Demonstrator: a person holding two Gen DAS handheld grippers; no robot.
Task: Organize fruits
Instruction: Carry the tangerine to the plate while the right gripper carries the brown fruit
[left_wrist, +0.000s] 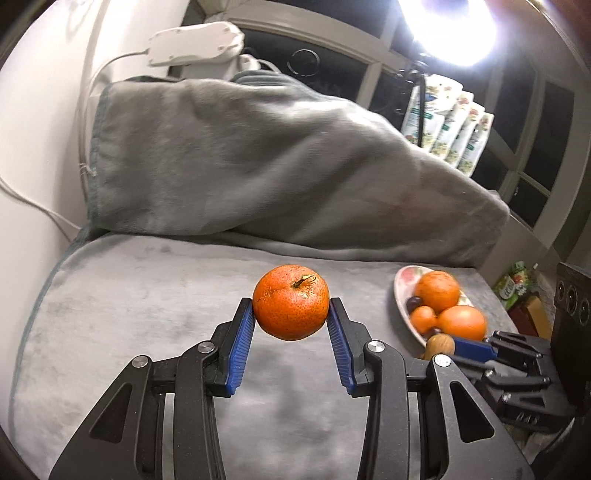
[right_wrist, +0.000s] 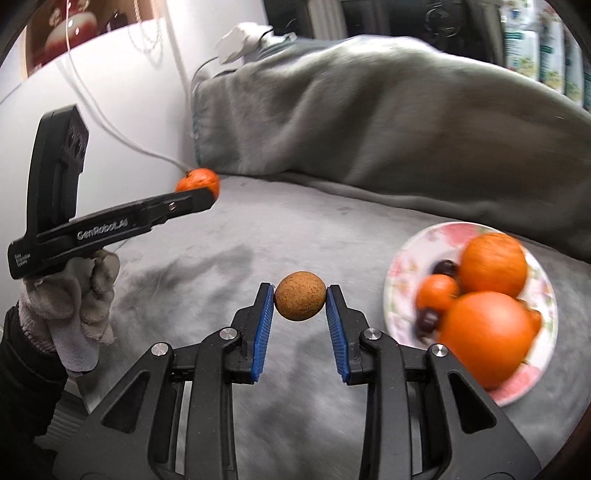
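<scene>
Grey plush blanket (left_wrist: 122, 317) covers the surface. At left, the left gripper (left_wrist: 291, 308) clamps a speckled orange tangerine (left_wrist: 291, 302). The right gripper (right_wrist: 300, 301) pinches a round brown fruit (right_wrist: 300, 301). Rightmost, a floral plate (right_wrist: 408, 258) holds oranges and dark grapes.

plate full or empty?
Partly full: the plate holds oranges and dark small fruits, with bare floral rim showing.
</scene>
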